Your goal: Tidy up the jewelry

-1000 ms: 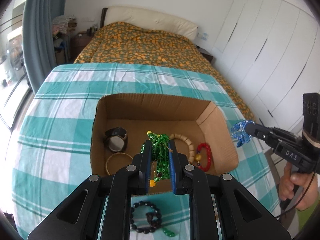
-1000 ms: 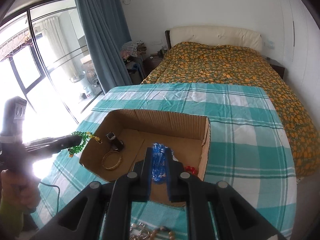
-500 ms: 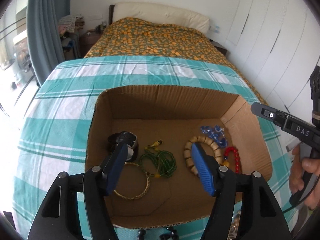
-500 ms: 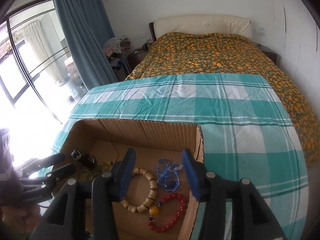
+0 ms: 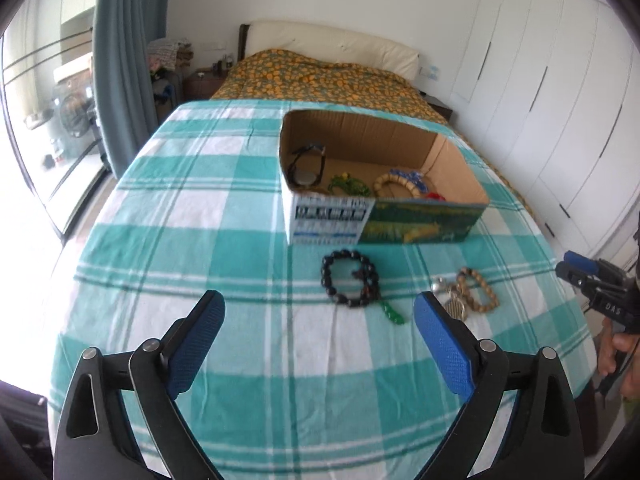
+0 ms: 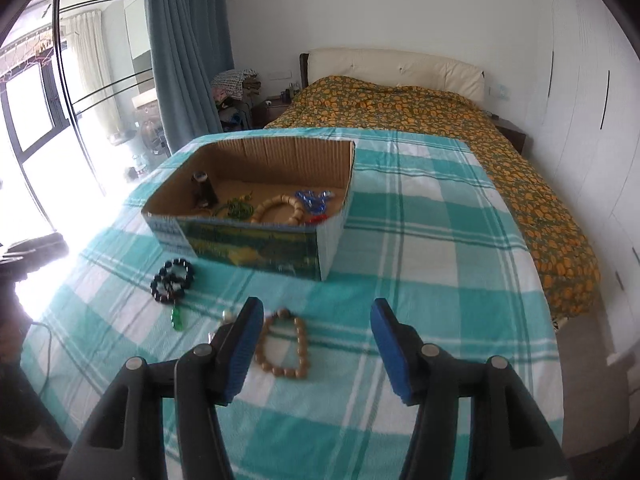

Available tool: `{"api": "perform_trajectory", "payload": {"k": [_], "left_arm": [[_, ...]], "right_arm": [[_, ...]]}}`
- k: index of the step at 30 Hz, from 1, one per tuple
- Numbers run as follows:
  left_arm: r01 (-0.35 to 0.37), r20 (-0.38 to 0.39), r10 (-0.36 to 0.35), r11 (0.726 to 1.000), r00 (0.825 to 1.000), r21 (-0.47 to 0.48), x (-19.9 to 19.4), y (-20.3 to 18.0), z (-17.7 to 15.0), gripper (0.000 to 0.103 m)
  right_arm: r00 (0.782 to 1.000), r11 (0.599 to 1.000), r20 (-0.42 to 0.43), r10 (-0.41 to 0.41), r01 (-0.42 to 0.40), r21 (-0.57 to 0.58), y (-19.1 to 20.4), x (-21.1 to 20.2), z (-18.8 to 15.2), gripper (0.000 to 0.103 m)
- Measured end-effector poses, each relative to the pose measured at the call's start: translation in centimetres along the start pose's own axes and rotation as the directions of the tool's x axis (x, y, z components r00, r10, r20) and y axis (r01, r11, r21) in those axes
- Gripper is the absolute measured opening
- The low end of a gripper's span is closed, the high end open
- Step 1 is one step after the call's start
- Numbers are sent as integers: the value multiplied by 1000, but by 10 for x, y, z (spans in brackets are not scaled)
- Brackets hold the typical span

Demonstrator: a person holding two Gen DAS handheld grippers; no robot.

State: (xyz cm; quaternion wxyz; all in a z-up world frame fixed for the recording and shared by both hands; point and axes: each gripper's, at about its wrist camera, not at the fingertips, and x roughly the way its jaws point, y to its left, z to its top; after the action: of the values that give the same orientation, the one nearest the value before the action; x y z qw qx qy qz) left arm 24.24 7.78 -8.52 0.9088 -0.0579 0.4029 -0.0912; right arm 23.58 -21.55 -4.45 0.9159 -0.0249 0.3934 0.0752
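A cardboard box [image 5: 384,184] is seen on the checked tablecloth [image 5: 200,208], already loaded with a watch, green beads, a wooden bangle and blue and red pieces. In front of the box, a black bead bracelet [image 5: 350,282] and a tan bead bracelet [image 6: 285,344] remain to be collected. Both the left gripper [image 5: 320,332] and right gripper [image 6: 316,336] are spread wide and empty; a descent and closure around one bracelet is judged next. Half a second earlier both were held over the box.
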Motion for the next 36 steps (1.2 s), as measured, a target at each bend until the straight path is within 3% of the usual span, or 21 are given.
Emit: {"api": "perform_trajectory", "payload": {"k": [5, 9, 13, 21, 25, 36], "left_arm": [[5, -66, -6, 1000, 998, -19, 8, -16, -68, 96], [-45, -49, 46, 999, 998, 7, 22, -32, -94, 96], [-110, -35, 111, 993, 993, 33, 36, -44, -101, 96], [-154, -50, 159, 983, 986, 96, 57, -56, -99, 96], [-132, -104, 141, 987, 984, 88, 67, -52, -97, 96], [-132, -110, 143, 986, 984, 101, 70, -56, -98, 100]], "right_arm": [[999, 999, -38, -15, 16, 28, 20, -11, -76, 57], [999, 1000, -46, -6, 6, 5, 32, -2, -102, 57], [998, 1000, -55, -4, 2, -22, 41, 6, -107, 57], [998, 999, -53, 35, -37, -31, 58, 11, -115, 57], [998, 999, -52, 45, -45, -3, 54, 14, -116, 57], [997, 997, -54, 50, -47, 53, 48, 20, -115, 57]]}}
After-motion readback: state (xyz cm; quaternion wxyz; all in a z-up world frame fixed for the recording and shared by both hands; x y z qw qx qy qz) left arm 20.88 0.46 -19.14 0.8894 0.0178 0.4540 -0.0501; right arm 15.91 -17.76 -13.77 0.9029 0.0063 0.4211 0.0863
